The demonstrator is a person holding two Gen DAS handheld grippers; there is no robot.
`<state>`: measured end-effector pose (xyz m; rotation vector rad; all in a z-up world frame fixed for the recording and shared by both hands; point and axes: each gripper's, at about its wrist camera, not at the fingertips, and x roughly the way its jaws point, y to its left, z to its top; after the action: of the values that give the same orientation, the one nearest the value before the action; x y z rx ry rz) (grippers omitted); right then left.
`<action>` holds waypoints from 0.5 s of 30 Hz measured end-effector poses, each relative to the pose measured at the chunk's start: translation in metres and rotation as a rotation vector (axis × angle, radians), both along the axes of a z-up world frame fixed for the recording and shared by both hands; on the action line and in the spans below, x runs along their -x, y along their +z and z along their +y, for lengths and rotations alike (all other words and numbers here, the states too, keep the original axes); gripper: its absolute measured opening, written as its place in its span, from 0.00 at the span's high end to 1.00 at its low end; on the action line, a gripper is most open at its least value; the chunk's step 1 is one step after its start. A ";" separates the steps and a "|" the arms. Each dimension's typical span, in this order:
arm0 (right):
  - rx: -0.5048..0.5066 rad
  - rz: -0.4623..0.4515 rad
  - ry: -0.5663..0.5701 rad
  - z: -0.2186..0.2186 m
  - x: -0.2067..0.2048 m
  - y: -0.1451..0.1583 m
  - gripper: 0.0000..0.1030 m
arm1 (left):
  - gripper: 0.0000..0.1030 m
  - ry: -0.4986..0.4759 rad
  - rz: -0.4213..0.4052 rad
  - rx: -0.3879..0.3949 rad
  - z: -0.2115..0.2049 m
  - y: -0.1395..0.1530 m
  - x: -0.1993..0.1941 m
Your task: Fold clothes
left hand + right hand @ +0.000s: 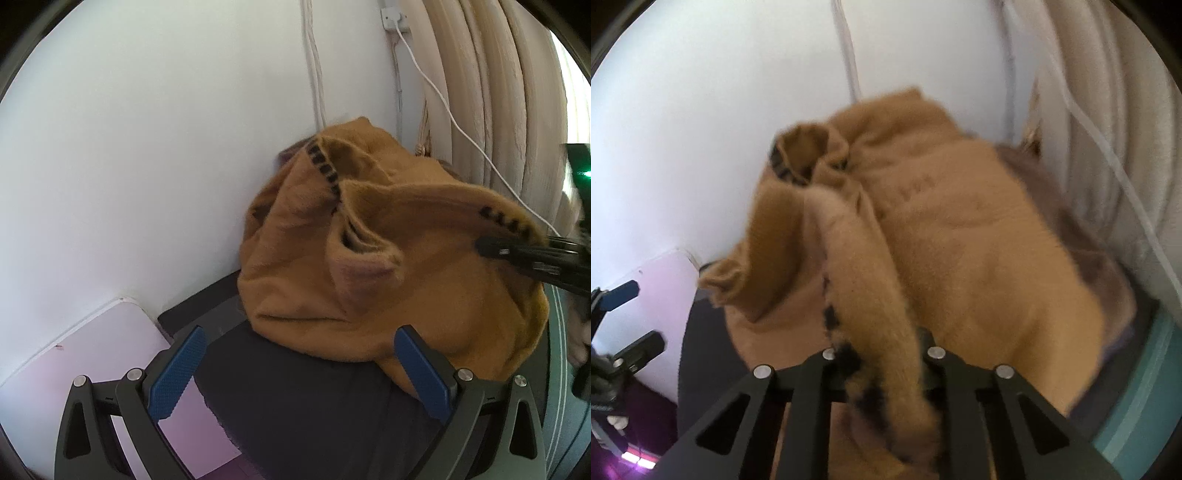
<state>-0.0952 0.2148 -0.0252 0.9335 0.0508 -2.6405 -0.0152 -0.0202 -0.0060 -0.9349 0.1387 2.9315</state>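
Clearly, the right hand-held gripper (882,354) clamps the crumpled brown garment's (369,258) hem.

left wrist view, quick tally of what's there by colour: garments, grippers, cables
tan garment: 1
dark navy cloth under it: 1
blue-padded left gripper, open: 1
black right gripper, shut on the tan garment's edge: 1
white cable: 1
total: 5

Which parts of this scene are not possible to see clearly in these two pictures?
- Right gripper fingertips: in the right wrist view, the brown garment covers them.
- Garment type: bunched in both views, motion-blurred in the right wrist view.
- Surface under the garment: hidden by it; only the dark cloth shows.
- Hand holding the right gripper: cut off by the left wrist view's right edge.
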 end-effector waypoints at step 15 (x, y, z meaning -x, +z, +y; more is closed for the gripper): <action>-0.324 0.634 -0.547 0.040 -0.249 0.146 0.88 | 0.00 -0.148 0.158 -0.077 0.012 0.049 -0.072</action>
<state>0.1535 0.2549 0.1207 0.1483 0.4409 -3.4113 0.0564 -0.0079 0.0433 -0.6526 0.0972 2.8479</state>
